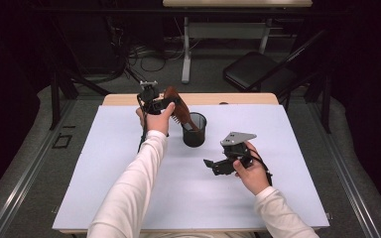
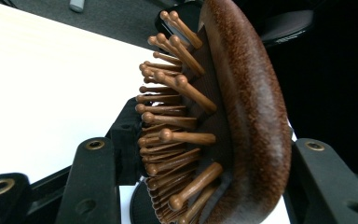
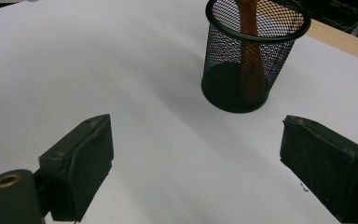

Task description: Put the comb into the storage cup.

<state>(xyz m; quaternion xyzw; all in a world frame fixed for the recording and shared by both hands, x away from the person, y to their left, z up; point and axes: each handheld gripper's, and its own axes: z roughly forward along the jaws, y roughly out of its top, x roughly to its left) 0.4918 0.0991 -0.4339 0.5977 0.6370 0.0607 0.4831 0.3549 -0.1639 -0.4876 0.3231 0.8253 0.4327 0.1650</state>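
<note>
The left gripper (image 1: pixel 164 103) clamps the head of the brush (image 2: pixel 242 121), whose handle already stands inside the mesh cup (image 1: pixel 194 130); the right gripper (image 1: pixel 211 164) waits with jaws apart beside it; letting go seems all that remains.

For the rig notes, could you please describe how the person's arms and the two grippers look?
Both arms wear long white sleeves. The left gripper and right gripper are black with blocky jaws and brass-coloured screw inserts; each carries a grey three-cornered plate and trails a black cable.
</note>
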